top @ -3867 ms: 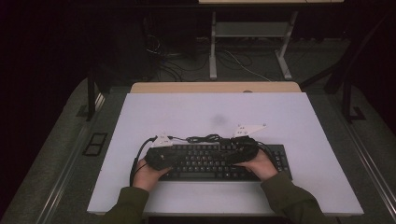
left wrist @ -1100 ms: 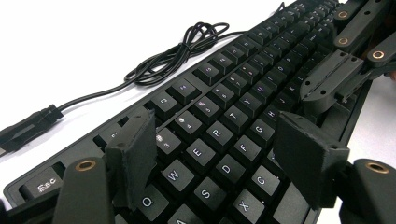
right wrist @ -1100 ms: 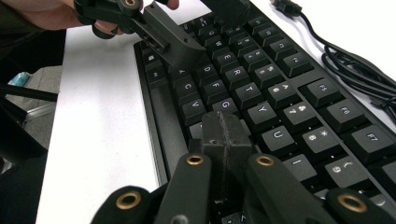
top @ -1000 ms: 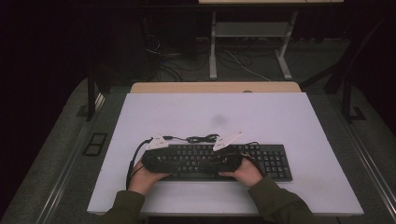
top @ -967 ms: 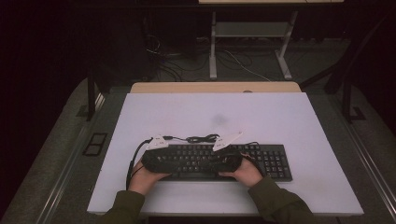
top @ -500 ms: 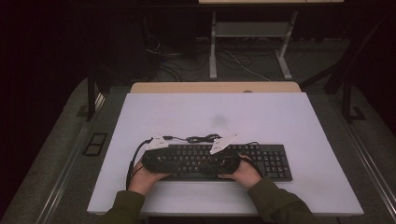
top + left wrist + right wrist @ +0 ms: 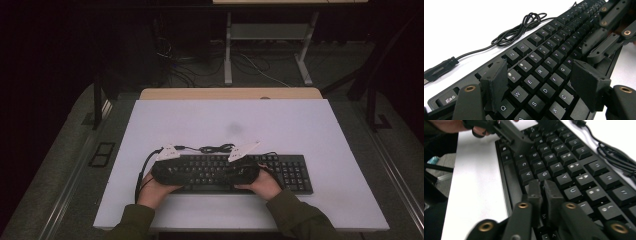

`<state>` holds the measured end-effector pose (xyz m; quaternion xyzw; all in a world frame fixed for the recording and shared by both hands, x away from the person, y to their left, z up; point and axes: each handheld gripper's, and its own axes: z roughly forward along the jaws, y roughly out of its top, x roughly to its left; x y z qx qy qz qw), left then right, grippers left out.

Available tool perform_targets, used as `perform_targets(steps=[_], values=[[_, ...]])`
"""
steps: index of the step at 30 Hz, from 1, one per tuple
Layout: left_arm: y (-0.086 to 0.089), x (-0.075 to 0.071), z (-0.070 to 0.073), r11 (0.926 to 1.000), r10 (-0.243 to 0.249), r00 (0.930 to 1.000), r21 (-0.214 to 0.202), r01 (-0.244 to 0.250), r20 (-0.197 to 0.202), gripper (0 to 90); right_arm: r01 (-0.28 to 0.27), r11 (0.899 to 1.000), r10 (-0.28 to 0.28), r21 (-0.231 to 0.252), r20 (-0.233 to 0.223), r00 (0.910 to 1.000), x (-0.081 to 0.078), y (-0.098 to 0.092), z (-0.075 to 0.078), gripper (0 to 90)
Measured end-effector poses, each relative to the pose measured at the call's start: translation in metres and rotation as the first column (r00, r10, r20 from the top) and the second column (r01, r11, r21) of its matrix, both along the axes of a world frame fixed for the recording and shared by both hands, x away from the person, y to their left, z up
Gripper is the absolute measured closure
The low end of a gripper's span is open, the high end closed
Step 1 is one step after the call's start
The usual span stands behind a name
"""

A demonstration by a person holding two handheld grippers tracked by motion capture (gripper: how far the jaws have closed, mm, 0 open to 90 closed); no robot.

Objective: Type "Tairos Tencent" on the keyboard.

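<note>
Both tongs hover over the keyboard [image 7: 292, 172]: left [image 7: 544, 82] spread, right [image 7: 541, 192] nearly together, just parting.

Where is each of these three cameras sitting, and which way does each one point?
High view: above the person's side, looking forward and down on the table; both forearms reach in over the keyboard.
Left gripper view: rides the left gripper, looking along the keys past its own spread jaws; the right gripper shows farther off.
Right gripper view: rides the right gripper, its jaws nearly together over the keys; the other hand shows beyond.
Shared: both gripper views show the keyboard and its coiled cable.
</note>
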<state>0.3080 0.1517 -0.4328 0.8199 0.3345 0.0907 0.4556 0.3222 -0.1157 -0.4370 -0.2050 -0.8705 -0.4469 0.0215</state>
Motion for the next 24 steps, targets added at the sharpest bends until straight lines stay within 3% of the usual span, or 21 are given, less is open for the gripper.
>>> perform_targets(steps=[9,15,20,24], values=[[-0.001,-0.003,0.001,0.9997,-0.023,0.9997,0.007,0.023,-0.002,38.1,0.053,0.996,-0.052,0.067,-0.017,0.9985,0.006,-0.009,0.003,48.6],[-0.003,-0.005,0.001,0.9992,-0.039,0.9992,0.007,0.039,-0.004,41.8,0.090,0.993,-0.092,0.070,0.017,0.9956,0.009,-0.013,0.003,29.6],[-0.003,-0.006,0.002,0.9987,-0.050,0.9987,0.004,0.050,-0.008,45.0,0.126,0.990,-0.128,0.067,0.032,0.9912,0.010,-0.014,0.002,18.3],[-0.005,-0.008,0.001,0.9977,-0.067,0.9976,0.008,0.068,-0.016,49.5,0.135,0.988,-0.137,0.073,0.033,0.9900,0.011,-0.017,0.003,18.1]])
